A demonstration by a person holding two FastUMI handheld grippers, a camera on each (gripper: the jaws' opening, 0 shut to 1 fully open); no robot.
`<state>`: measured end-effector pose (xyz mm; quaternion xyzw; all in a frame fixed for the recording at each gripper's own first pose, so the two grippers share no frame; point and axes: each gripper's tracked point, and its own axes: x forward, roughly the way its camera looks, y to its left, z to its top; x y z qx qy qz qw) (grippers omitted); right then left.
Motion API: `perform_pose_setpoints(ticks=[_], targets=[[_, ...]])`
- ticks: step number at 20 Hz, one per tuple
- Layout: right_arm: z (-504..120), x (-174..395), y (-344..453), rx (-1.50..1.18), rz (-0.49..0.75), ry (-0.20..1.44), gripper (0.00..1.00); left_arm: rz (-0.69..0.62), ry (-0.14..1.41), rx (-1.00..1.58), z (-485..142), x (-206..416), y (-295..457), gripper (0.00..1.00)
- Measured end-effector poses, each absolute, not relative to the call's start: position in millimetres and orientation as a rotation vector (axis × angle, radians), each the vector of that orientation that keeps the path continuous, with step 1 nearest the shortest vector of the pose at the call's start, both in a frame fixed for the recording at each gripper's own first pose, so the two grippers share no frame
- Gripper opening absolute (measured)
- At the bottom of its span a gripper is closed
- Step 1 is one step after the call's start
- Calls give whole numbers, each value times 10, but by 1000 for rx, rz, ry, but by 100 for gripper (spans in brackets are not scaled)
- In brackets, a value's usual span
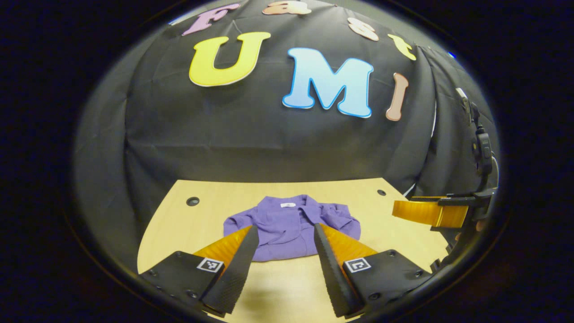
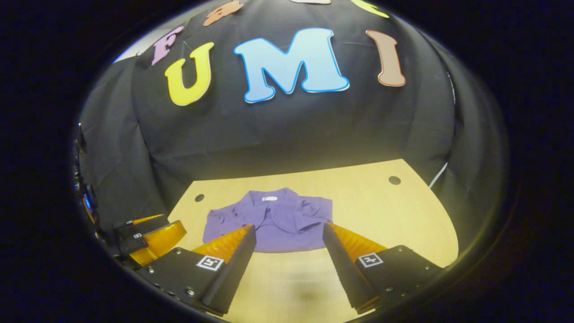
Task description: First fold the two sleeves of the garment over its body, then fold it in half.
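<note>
A purple collared cloth garment [image 1: 287, 224] [image 2: 269, 220] lies folded on the far middle of the light wooden table [image 1: 403, 233] [image 2: 381, 211]. The left gripper [image 1: 286, 237] and right gripper [image 2: 289, 235] hover near it, both spread wide and empty.

left gripper [image 1: 285, 233]: two long wedge-shaped fingers; ribbed inner pads [image 1: 237, 264]; each finger sits on a flat black plate
left plates: square black-and-white marker [image 1: 210, 264] on each; small round screws [image 1: 192, 294] along the edges
right gripper [image 2: 289, 234]: same build, wedge fingers on black plates
right plates: one square marker [image 2: 370, 259] each; screws near the rims
right gripper, from the left gripper view [image 1: 430, 213]: black bracket on the finger base, dark boxy body above it with a cable
left gripper, from the right gripper view [image 2: 152, 235]: black clamp with a small white tag
</note>
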<state>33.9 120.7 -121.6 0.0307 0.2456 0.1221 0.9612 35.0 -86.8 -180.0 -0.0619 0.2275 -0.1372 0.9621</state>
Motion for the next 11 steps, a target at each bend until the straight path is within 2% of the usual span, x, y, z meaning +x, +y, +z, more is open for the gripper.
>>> perform_pose_setpoints(ticks=[1,2,3,8,9,10,11], targets=[[-1171,250,1185,67,240,475,93,-270,442,-117,-1730,275,-832,83],[-1122,162,1157,69,233,453,93,-267,424,-112,-1650,183,-811,83],[-1086,65,1127,71,226,434,93,-269,407,-108,-1584,80,-811,78],[-924,-313,950,62,215,361,93,-287,327,-101,-1331,-362,-830,78],[-907,-362,925,58,228,349,93,-275,311,-102,-1279,-436,-855,83],[-894,-411,902,51,244,341,93,-258,297,-104,-1252,-512,-872,77],[-878,-456,871,40,262,335,93,-239,282,-106,-1204,-586,-895,77]])
